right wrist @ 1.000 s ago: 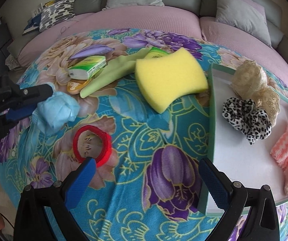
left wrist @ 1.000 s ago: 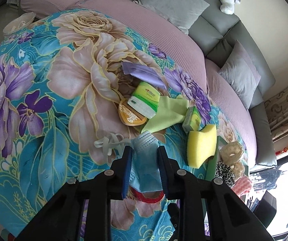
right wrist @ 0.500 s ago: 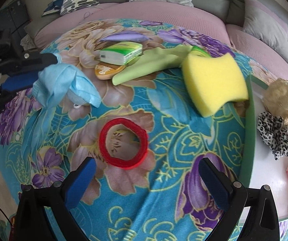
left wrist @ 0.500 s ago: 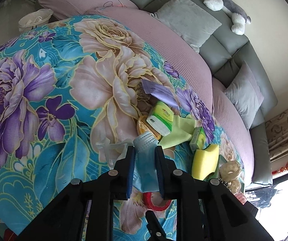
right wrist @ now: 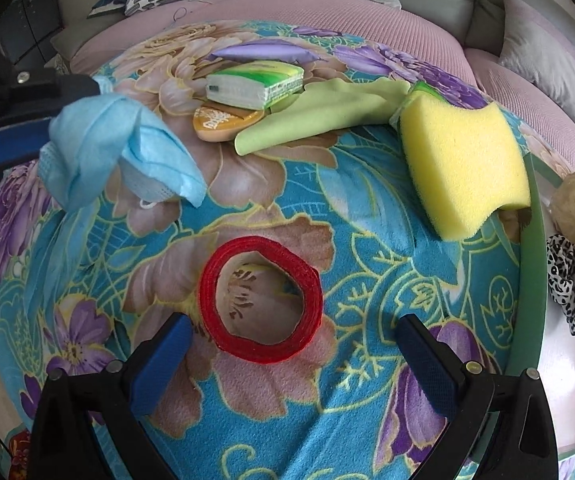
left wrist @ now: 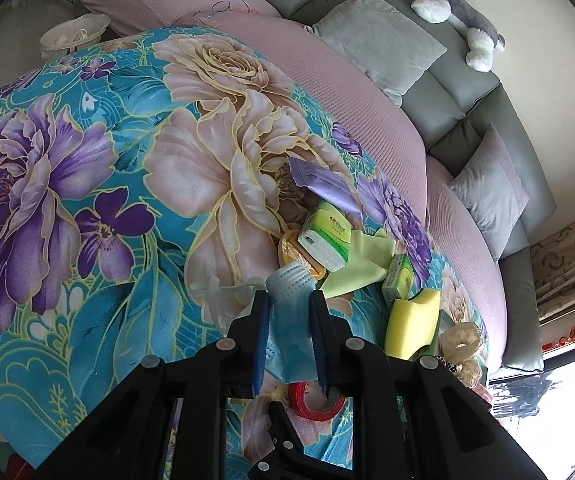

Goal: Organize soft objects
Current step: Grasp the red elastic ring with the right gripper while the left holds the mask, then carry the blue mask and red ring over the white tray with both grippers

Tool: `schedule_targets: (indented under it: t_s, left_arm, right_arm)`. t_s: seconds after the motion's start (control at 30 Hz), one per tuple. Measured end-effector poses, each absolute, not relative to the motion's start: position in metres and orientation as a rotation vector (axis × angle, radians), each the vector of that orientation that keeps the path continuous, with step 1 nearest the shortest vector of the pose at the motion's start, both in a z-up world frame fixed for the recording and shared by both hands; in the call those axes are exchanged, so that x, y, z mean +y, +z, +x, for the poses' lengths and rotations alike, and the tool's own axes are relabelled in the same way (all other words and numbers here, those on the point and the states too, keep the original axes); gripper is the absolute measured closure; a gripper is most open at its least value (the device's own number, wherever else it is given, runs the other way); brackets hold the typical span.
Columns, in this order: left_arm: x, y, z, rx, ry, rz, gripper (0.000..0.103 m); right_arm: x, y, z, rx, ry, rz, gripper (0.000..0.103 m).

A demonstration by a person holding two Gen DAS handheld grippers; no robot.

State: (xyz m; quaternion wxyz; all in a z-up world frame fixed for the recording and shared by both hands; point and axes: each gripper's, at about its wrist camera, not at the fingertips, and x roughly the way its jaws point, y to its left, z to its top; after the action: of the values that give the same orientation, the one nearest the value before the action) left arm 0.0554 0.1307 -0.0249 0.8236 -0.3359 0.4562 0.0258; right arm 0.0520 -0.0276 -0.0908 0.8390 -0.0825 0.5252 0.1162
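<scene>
Both wrist views downward, sharing floral blanket [left wrist: 87, 184]

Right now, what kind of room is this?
Probably a living room at home. A grey sofa with cushions curves round the back, a stuffed toy animal lies on top of it, and a flowery blanket covers a big round seat.
</scene>
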Motion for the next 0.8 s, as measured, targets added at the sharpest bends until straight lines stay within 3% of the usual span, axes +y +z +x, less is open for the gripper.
schedule_targets:
  t_s: [0.13,0.37,0.8]
  left_arm:
    - [0.129,-0.026,0.056,0.976,0.047,-0.711,0.082]
    - [0.129,-0.027,0.058,0.984,0.04,-0.712,0.082]
    - [0.127,-0.015,0.055,0.943,0.017,-0.7,0.082]
  right_arm:
    - [-0.033,-0.091,0.058,1.083,0.253,-0.154,0.007]
    - [-0.032,-0.082,0.06,1.04,0.299,-0.149,0.045]
    - [-0.035,-0.057,0.045,0.982,0.315,-0.116,0.047]
